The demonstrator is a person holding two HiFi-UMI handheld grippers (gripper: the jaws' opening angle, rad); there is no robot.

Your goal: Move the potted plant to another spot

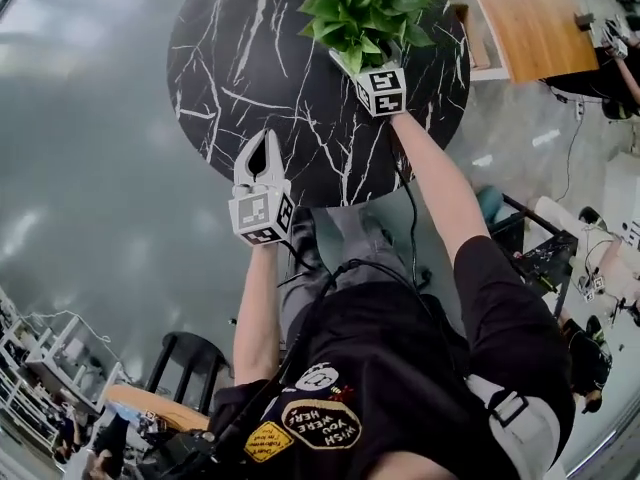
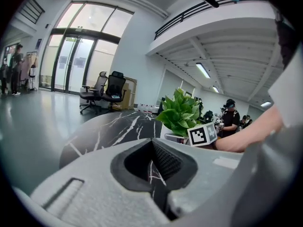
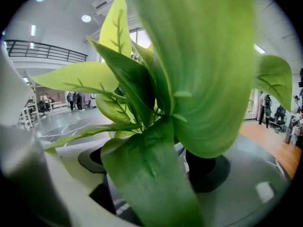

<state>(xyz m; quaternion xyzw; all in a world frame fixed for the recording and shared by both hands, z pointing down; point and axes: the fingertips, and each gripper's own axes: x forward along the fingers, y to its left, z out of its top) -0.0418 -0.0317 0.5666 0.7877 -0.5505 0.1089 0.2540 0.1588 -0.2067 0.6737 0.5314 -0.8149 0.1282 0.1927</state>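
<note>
The potted plant (image 1: 365, 8), broad green leaves in a small white pot, stands at the far right of a round black marble table (image 1: 250, 58). My right gripper (image 1: 357, 65) reaches under the leaves and is shut on the pot; leaves hide its tips in the head view. The leaves (image 3: 189, 79) fill the right gripper view, with dark pads on either side of the right gripper (image 3: 149, 174). My left gripper (image 1: 258, 143) hovers over the table's near edge, shut and holding nothing. The left gripper view shows the plant (image 2: 181, 112) and white pot beyond the left gripper (image 2: 152, 148).
A wooden table (image 1: 530, 13) stands beyond the marble one at the upper right. A black stool (image 1: 190, 358) sits by my left side. Office chairs (image 2: 106, 91) and several people (image 2: 232, 119) are in the hall. Grey floor (image 1: 80, 168) lies left of the table.
</note>
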